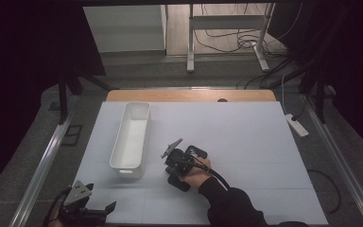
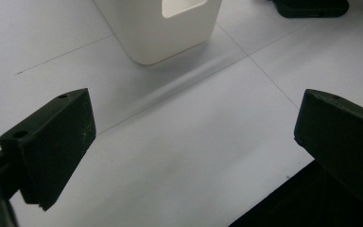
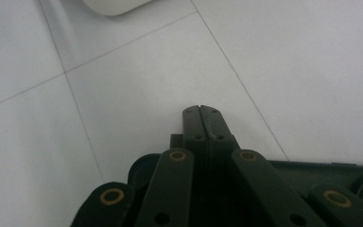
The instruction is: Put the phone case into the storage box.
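Fingers of the right gripper (image 3: 202, 113) are pressing flat together, gripping nothing, tips aiming toward the white bin (image 1: 131, 135) lying just ahead, probably readying a nudge. Off beside it, the left gripper (image 2: 194, 142) is waiting, jaws spread wide and empty.
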The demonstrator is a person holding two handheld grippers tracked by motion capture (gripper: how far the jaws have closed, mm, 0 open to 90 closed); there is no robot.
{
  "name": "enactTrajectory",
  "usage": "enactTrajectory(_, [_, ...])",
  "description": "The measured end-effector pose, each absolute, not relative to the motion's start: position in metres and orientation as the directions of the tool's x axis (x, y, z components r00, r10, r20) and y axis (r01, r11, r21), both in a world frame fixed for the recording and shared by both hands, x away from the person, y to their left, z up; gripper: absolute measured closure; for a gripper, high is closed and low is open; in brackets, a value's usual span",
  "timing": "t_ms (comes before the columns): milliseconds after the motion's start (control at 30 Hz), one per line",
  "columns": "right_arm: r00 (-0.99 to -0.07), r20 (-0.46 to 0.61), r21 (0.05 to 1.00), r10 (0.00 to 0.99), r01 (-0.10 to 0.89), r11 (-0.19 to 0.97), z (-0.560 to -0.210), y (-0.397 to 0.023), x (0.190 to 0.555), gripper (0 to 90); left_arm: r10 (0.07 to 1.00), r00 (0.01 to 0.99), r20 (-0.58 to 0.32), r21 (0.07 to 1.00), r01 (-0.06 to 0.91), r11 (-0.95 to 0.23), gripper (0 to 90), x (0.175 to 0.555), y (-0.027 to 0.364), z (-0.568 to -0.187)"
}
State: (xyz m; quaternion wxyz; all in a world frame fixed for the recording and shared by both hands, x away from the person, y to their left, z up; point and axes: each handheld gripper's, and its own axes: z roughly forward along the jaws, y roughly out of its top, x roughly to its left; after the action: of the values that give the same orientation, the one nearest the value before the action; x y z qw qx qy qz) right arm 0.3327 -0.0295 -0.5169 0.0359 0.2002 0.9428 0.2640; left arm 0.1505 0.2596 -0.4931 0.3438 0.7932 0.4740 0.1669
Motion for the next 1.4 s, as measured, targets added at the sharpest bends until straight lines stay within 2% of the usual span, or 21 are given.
enactTrajectory(1400, [-0.9, 0.067, 0.475, 0.43, 0.408, 0.78, -0.511, -0.101, 0.319, 90.0, 0.869, 0.491, -0.062, 0.7, 0.642, -0.313, 0.7, 0.151, 0.259, -0.493])
